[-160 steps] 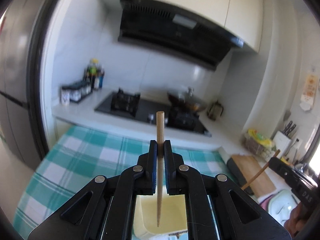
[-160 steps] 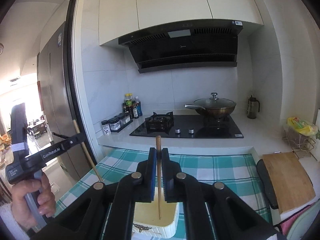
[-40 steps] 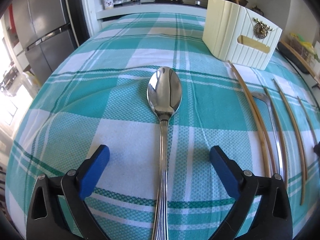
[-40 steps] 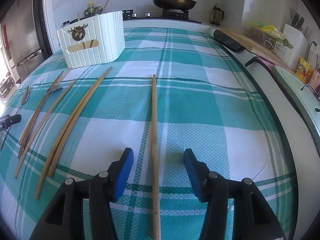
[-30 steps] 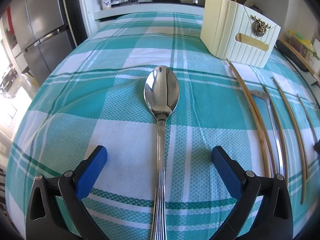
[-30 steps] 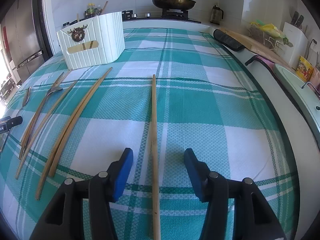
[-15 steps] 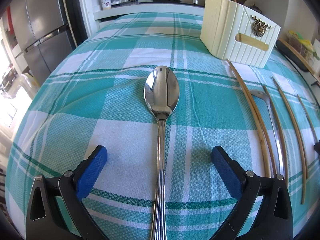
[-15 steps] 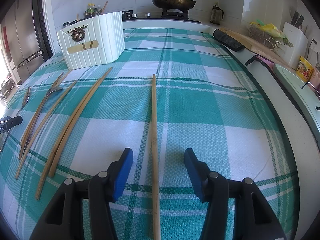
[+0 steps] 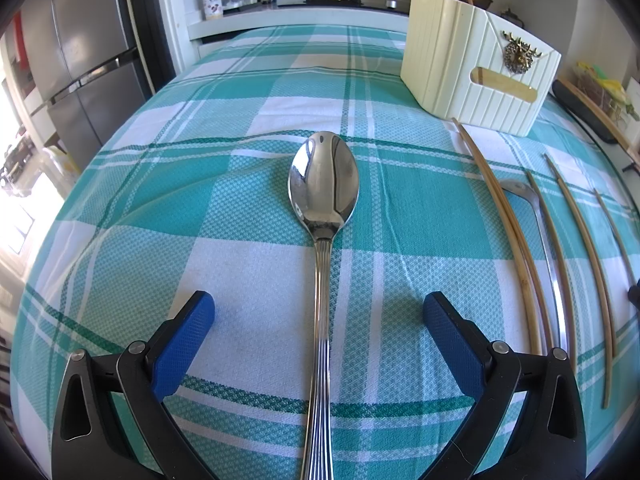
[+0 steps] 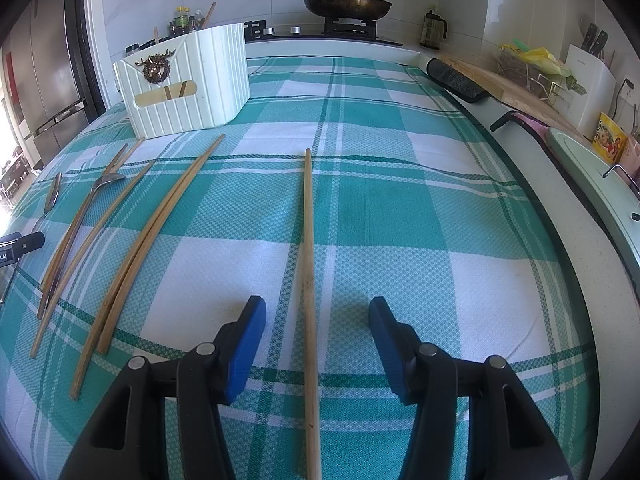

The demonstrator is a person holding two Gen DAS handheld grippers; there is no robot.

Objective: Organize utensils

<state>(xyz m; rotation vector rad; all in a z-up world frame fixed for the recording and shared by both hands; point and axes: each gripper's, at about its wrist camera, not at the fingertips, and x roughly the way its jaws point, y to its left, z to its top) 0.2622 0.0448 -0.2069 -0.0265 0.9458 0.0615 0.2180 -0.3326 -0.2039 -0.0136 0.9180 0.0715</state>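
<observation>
Spoon lies lengthwise, bowl pointing toward holder.

Left wrist view sits low over the near edge of the checked tablecloth, facing the far counter and stove, close above the spoon. Right wrist view looks the same way from further toward the right edge, low over a single chopstick. Both views share the cream utensil box and the loose chopsticks lying between them.
</observation>
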